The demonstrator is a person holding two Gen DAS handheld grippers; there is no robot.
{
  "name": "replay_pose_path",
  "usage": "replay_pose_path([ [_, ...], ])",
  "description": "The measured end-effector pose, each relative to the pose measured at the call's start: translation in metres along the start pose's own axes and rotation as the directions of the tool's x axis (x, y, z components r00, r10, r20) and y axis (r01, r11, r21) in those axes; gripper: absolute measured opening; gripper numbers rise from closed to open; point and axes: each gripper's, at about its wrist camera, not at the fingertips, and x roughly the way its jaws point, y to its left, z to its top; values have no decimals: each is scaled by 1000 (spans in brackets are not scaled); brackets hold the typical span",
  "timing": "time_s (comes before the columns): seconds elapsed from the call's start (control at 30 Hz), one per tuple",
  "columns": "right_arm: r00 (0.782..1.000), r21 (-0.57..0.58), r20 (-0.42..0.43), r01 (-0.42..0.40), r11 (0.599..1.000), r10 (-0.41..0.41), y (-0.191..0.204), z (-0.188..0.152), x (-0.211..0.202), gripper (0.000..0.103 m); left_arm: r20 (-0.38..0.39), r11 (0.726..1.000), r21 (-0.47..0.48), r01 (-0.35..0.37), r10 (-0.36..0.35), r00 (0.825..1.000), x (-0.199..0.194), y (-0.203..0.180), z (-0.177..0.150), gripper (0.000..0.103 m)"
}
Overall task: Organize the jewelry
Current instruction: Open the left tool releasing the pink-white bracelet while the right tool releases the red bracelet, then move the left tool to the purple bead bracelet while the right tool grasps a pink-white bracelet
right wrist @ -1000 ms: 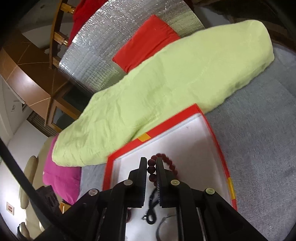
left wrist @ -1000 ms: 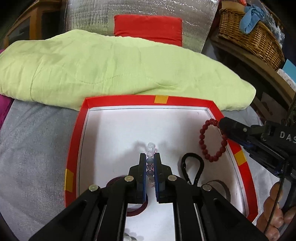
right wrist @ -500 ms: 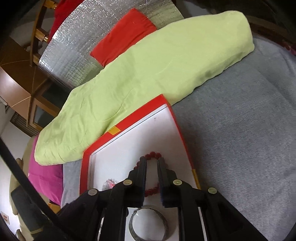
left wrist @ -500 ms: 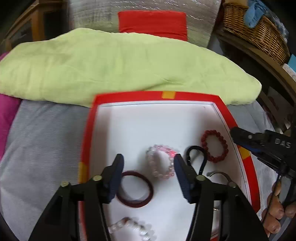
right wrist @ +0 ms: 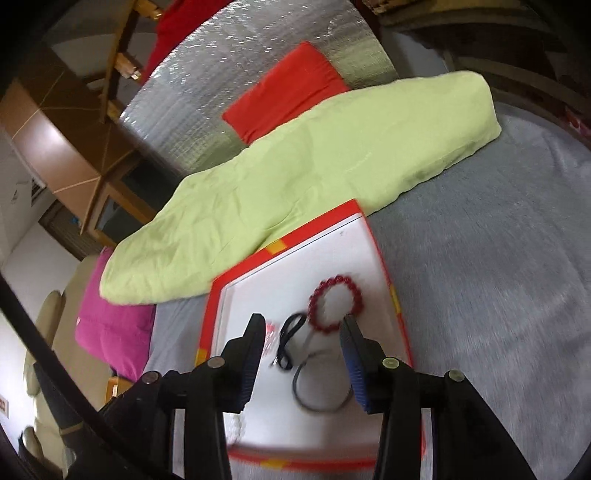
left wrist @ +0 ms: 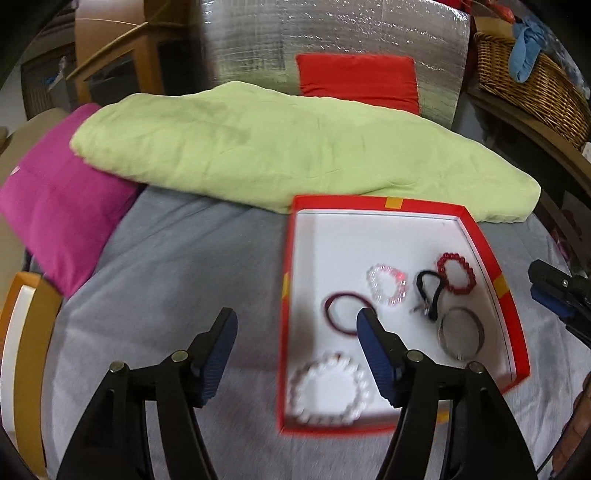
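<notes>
Grey bedding carries everything, and over it both claws have changed since a second ago. Back then the left claw was clenched on the clear pink bead bracelet, and the right claw pinched the dark red bead bracelet. Now both stand released with their jaws wide apart and nothing between them, pulled back and higher so that far more of the bed shows.

Nearest the left claw, inside the red-rimmed white tray, lies a white bead bracelet, blurred. Just past it is a dark maroon bangle, partly behind the claw's right finger. Further in, the clear pink bracelet lies flat on the tray floor. To its right sit a black cord loop, a metal bangle, and the dark red bracelet beside the tray's right wall. In the left view the right claw's blue-padded tip pokes in at the right edge, outside the tray.

Beyond the tray a pale green quilt stretches across the bed, touching the tray's far rim. A magenta cushion lies to the left. Behind the quilt stands a silver foil panel with a red cushion against it. A wicker basket holding blue cloth sits on a shelf at the far right, with wooden furniture at the far left.
</notes>
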Motion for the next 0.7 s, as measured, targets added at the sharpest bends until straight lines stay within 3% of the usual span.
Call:
replay_pose_path([
  [0.17,999,-79,-34,-26,997,24,11,-44,-32,45,16,999,-16,-37,38,999,-24,16,-29,71],
  [0.4,968,-72,-239,-102,992,82,11,-116,-38,45,-46,998,-69,-12,9,999,-46,41,-95,71],
  [0.7,937,-114,-345,-102,988,57,31,-152,-13,46,-56,999,-47,-24,21,998,-59,48,-123,71],
])
